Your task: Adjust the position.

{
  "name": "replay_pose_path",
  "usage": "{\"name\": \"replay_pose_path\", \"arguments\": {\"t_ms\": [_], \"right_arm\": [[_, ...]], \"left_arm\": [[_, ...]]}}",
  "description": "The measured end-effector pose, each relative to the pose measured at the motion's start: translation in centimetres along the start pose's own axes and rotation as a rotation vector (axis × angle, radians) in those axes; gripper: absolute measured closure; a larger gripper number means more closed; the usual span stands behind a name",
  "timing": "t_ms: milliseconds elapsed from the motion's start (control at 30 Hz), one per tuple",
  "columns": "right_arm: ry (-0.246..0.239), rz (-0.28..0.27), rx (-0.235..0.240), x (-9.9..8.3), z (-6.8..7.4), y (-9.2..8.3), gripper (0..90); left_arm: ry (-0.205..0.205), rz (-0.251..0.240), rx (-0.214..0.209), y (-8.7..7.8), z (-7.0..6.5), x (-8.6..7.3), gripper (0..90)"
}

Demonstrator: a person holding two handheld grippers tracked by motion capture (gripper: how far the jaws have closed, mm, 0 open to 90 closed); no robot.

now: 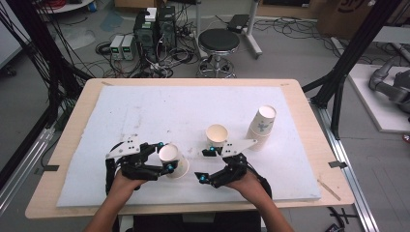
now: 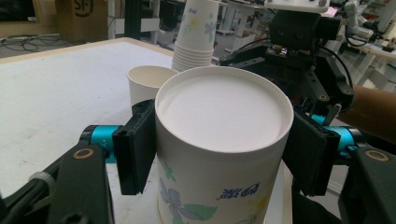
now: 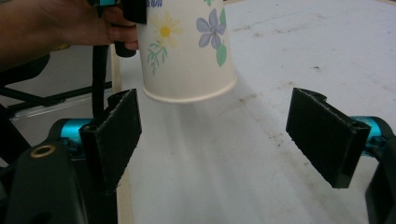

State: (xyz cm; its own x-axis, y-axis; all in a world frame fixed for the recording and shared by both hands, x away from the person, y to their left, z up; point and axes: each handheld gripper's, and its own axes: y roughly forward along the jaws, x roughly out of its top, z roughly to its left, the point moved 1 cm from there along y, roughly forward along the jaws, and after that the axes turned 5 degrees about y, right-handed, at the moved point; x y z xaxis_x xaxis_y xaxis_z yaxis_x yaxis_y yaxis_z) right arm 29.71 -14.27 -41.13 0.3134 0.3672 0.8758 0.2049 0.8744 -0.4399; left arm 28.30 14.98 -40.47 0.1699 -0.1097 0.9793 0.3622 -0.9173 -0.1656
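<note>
Two grippers work near the table's (image 1: 67, 145) near edge. At left we see the left gripper (image 1: 164, 155) clamping an upturned cup (image 1: 174, 161), base up; its own view adds printed flowers. Right of it, the right gripper (image 1: 207, 165) gapes wide, holding nothing. Farther right stand an open cup (image 1: 216, 135) and a stack (image 1: 261, 126).

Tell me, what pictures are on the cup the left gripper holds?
The cup is white with yellow and purple flowers and green leaves, clearest in the right gripper view.
</note>
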Motion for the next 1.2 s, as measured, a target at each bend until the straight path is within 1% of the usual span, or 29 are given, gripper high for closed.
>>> {"name": "replay_pose_path", "arguments": {"t_ms": [33,67,100,133,167,233,333,400,433,500,633,767,1033,1067,1200], "right_arm": [[-0.005,0.001,0.002,0.0,0.0,0.1,18.5],[0.005,0.005,0.015,0.0,0.1,0.2,18.5],[0.005,0.007,0.015,0.0,0.2,0.2,18.5],[-0.008,-0.001,0.015,0.0,0.1,0.3,18.5],[0.003,0.007,0.023,0.0,0.3,0.3,18.4],[-0.009,0.003,0.024,0.0,0.2,0.4,18.5],[-0.013,0.002,0.031,0.0,0.3,0.5,18.5],[-0.015,0.002,0.037,0.0,0.4,0.6,18.5],[-0.006,0.008,0.042,0.0,0.5,0.6,18.5],[-0.012,0.003,0.046,0.0,0.5,0.6,18.5],[-0.005,-0.001,0.049,-0.1,0.5,0.5,18.5],[-0.01,0.001,0.055,0.0,0.6,0.6,18.5],[-0.009,0.014,0.068,0.0,0.8,1.4,18.5],[-0.015,0.015,0.069,0.0,0.8,1.6,18.5],[-0.008,0.019,0.073,0.0,0.8,2.0,18.8]], "left_arm": [[-0.003,-0.002,-0.005,0.2,-0.1,0.0,32.8],[0.001,0.002,-0.012,0.3,-0.2,0.1,32.9],[0.005,0.005,-0.017,0.5,-0.3,0.2,32.9],[0.007,0.008,-0.021,0.6,-0.3,0.2,32.9],[0.007,0.007,-0.027,0.8,-0.4,0.3,33.0],[0.01,0.011,-0.035,1.1,-0.6,0.3,33.0],[0.011,0.016,-0.052,1.8,-0.9,0.4,33.0],[0.021,0.022,-0.064,2.2,-1.0,0.6,33.0],[0.021,0.021,-0.069,2.4,-1.1,0.6,33.0],[0.023,0.023,-0.076,2.6,-1.2,0.7,33.0],[0.023,0.025,-0.082,3.0,-1.3,0.8,33.0],[0.025,0.028,-0.088,3.2,-1.4,0.7,33.0],[0.02,0.017,-0.096,3.4,-1.7,0.7,32.9],[0.025,0.018,-0.096,3.4,-1.7,0.7,33.0],[0.029,0.008,-0.106,3.5,-1.8,0.7,33.0]]}}
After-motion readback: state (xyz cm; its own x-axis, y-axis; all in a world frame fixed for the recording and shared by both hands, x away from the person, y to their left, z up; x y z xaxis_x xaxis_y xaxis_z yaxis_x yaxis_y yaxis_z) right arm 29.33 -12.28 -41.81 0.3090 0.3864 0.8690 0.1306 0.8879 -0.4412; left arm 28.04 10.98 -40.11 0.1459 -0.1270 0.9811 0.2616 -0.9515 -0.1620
